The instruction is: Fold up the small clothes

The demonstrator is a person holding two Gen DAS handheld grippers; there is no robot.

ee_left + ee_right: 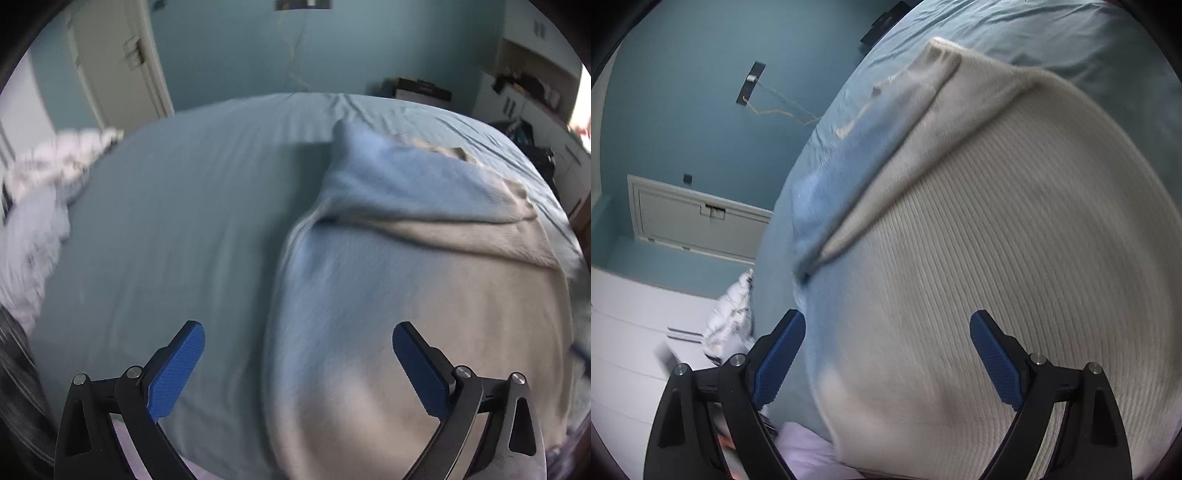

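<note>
On the bed (pixel 155 221), covered by a blue sheet, lies the ribbed cream sweater (pixel 424 295), one part folded across its upper half. Over its near hem, the left claw (pixel 298 369) and right claw (pixel 887 360) both stand apart, empty. Pinching sheet along with knit could drag the fold askew.

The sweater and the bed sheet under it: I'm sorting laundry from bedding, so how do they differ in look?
The sweater is cream and ribbed, with a pale blue panel; the bed sheet is plain teal and smooth. The sweater lies partly folded, one flap laid over its body, while the bed sheet is spread flat with faint creases. The sweater covers only one side of the bed; the bed sheet covers all of it. Both are soft fabric.
</note>
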